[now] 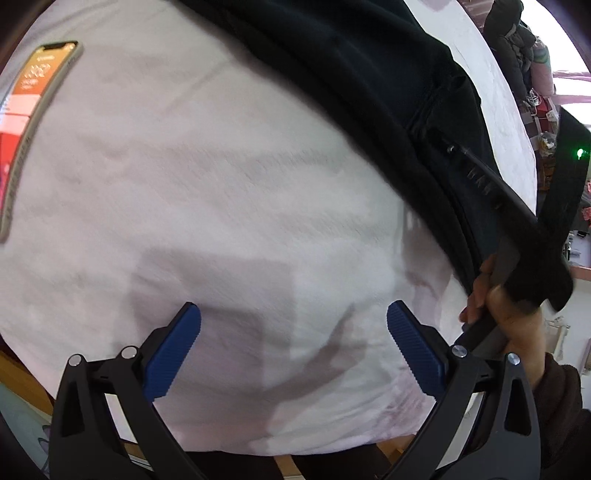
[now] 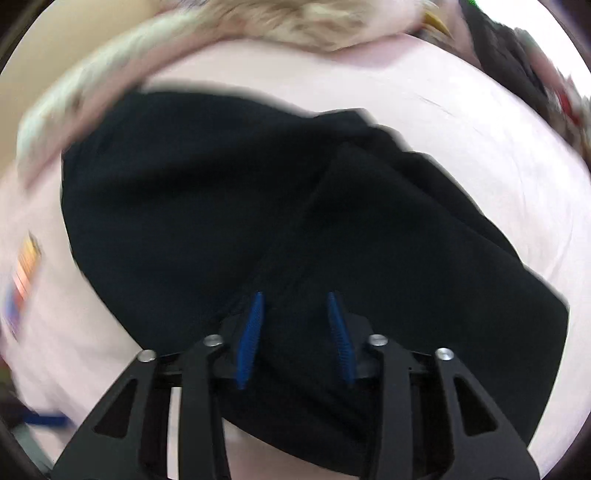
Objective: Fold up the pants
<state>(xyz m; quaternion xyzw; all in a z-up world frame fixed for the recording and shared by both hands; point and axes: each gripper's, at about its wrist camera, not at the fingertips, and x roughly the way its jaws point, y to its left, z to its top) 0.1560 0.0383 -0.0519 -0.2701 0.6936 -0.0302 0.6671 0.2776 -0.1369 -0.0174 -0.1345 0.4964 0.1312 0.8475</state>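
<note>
The pants [image 2: 229, 206] lie bunched on the bed [image 2: 461, 155], a dark heap directly ahead of and under the right hand-held gripper [image 2: 295, 339]; one layer lies doubled over another, with a crooked diagonal edge up and to the right of the blue pads [image 2: 251, 336]; this gripper's jaws stand partly apart with black cloth between and beneath them, but the blurred view does not show the pads pressing on it, so I read it as not gripping. From the left hand-held gripper [image 1: 293, 350] the pants [image 1: 369, 92] sit up and to the right, well apart from its fingers [image 1: 177, 350]; those jaws are spread wide over bare sheet [image 1: 221, 203], holding nothing. To its right a hand [image 1: 513, 317] clasps the handle of the other tool. A phone [image 1: 33, 110] lies on the sheet far up and to the left; a furry blanket [image 2: 295, 22] lies beyond the pants in the right view. By my judgement the fold is begun but rough: the cloth is doubled once and unevenly; squaring the edges, smoothing, and at least one more fold seem left.
</note>
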